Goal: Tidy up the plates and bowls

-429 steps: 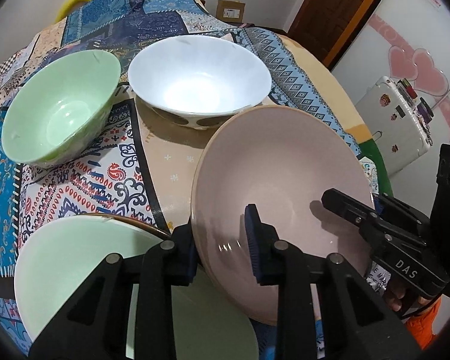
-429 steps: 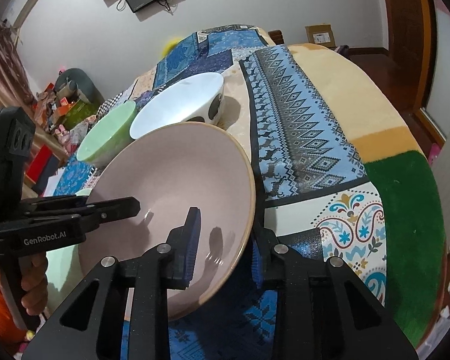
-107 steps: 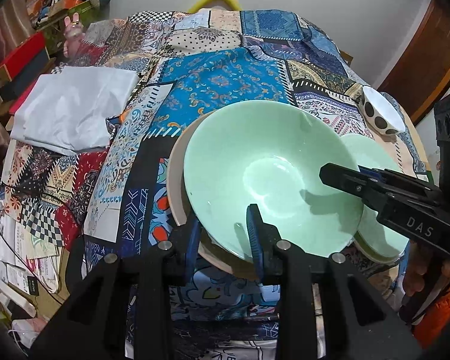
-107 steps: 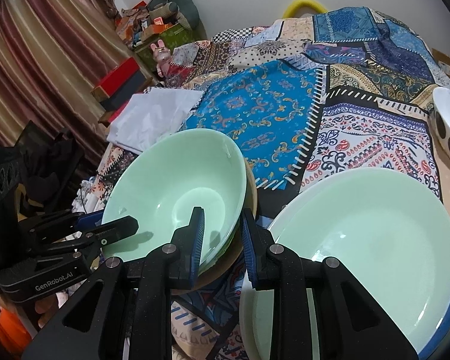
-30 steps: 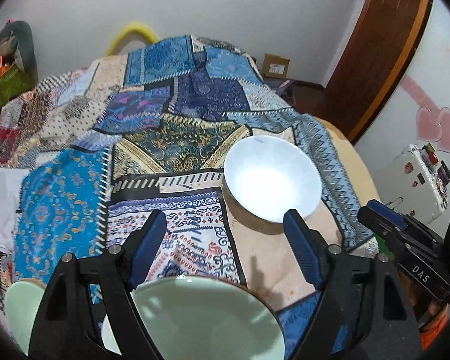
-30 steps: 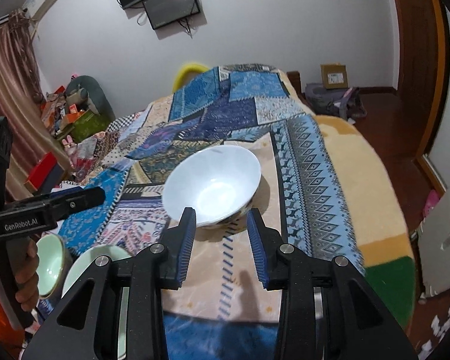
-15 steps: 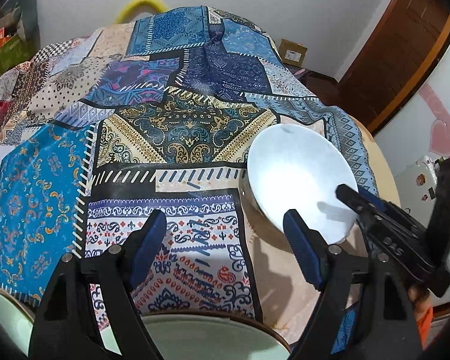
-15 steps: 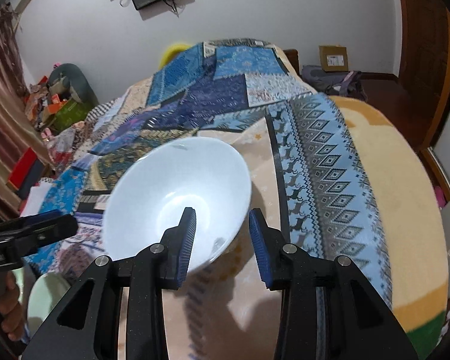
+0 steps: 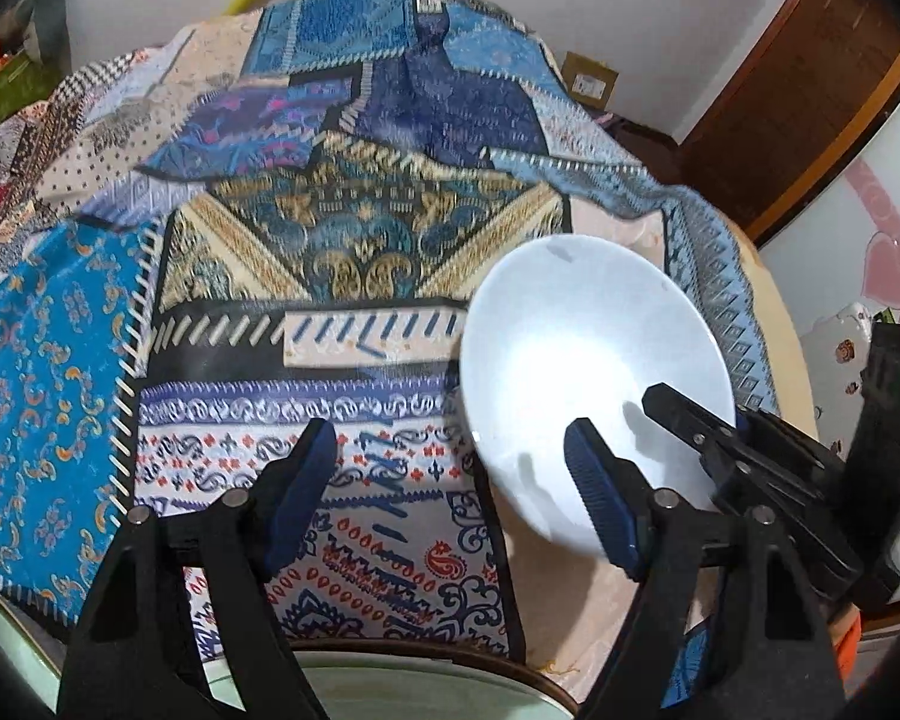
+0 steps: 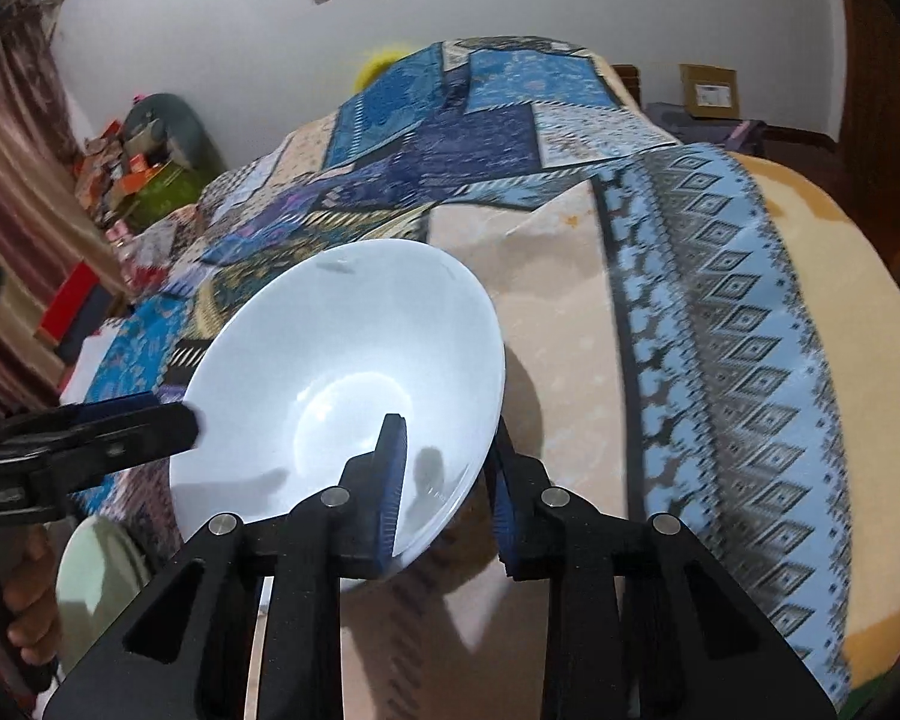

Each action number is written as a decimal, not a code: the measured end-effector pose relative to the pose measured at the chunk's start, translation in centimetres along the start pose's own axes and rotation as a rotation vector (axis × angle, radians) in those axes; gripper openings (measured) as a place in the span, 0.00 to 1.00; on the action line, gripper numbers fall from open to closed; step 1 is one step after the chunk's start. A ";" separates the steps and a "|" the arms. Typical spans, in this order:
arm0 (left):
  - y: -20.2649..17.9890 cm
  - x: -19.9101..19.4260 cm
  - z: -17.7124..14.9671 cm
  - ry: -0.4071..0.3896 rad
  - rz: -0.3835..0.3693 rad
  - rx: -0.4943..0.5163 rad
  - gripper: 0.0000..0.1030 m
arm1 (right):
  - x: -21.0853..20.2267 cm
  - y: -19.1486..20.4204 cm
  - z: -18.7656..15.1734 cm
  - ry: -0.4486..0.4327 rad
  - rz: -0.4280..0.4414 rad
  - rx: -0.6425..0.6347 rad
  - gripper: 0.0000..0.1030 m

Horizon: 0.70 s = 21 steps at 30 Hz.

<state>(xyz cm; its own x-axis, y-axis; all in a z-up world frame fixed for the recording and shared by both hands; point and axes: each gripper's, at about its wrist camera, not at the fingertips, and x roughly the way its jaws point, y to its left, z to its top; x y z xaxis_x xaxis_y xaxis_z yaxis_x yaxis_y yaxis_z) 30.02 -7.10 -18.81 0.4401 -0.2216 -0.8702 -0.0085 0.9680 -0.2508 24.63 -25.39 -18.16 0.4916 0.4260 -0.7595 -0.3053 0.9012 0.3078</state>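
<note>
A white bowl [image 10: 342,372] sits tilted on the patterned bedspread; it also shows in the left wrist view [image 9: 588,372]. My right gripper [image 10: 444,480] straddles the bowl's near rim, one finger inside and one outside, with a gap still between pads and rim. My left gripper [image 9: 450,480] is wide open and empty; its right finger [image 9: 600,492] is over the bowl's left side. A pale green plate [image 9: 390,690] lies just below the left gripper. A green bowl [image 10: 96,588] shows at lower left in the right wrist view.
The patchwork bedspread [image 9: 360,240] covers the whole surface. A wooden door [image 9: 810,90] and a cardboard box [image 9: 588,78] stand beyond the bed. Clutter and a curtain [image 10: 6,138] are at left.
Both grippers have moved in closer to the white bowl. The right gripper's fingers now straddle its rim, and the bowl has tipped toward the left.
</note>
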 end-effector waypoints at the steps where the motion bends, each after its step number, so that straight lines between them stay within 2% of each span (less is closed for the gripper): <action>1: 0.1 0.4 -0.2 0.018 -0.004 -0.002 0.68 | 0.1 0.3 -0.1 0.005 0.009 0.001 0.23; 3: 0.1 0.9 -0.6 0.047 -0.017 -0.001 0.57 | -0.2 0.5 -0.6 0.010 0.027 0.004 0.23; 7: -0.3 1.0 -1.3 0.033 0.003 0.039 0.48 | 0.1 1.1 -0.7 0.014 0.044 -0.006 0.23; 11: -0.8 1.0 -1.7 0.049 -0.034 0.051 0.30 | 0.0 1.6 -1.0 0.006 0.051 0.002 0.23; 21: -1.6 -1.3 -3.2 0.027 -0.040 0.054 0.29 | -1.7 2.6 -1.4 -0.010 0.019 0.015 0.22</action>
<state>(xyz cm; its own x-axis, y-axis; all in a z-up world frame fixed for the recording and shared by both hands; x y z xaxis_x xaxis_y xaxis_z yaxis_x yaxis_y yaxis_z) 26.57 -8.76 -18.63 0.4147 -0.2629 -0.8712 0.0573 0.9630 -0.2634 21.91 -23.91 -16.88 0.4945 0.4434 -0.7476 -0.3026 0.8941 0.3302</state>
